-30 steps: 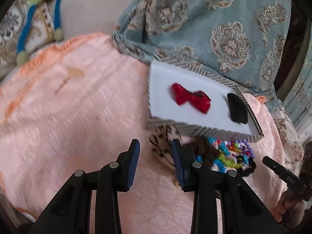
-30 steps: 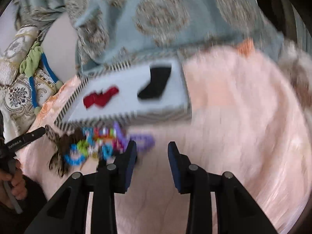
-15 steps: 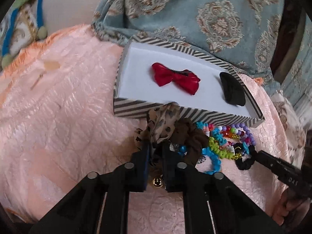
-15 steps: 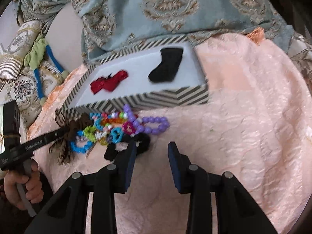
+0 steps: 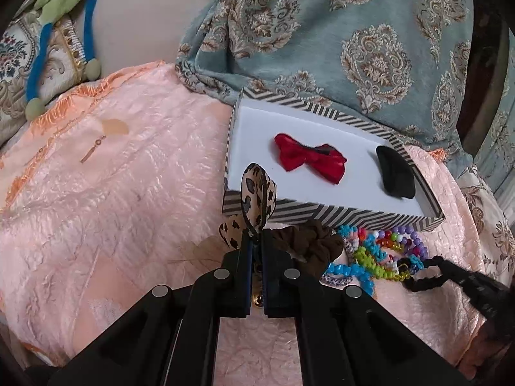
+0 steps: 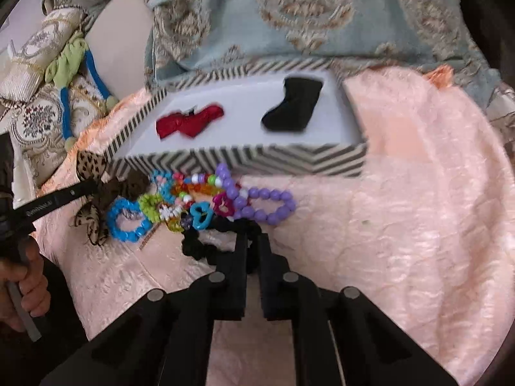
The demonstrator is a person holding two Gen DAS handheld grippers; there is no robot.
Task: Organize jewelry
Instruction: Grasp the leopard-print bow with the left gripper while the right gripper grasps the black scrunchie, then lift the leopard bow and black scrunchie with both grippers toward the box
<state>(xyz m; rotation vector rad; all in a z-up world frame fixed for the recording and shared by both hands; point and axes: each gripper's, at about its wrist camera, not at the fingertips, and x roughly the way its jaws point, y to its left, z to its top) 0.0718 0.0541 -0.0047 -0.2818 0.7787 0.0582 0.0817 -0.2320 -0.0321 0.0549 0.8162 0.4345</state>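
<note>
Leopard-print fabric bow (image 5: 257, 189) pinched in left hand-held gripper (image 5: 256, 241); right hand-held gripper (image 6: 252, 241) clamping fuzzy black scrunchie (image 6: 199, 251).

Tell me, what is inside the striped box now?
Inside the striped box lie a red bow and a black bow. Its near wall hides part of the floor.
</note>
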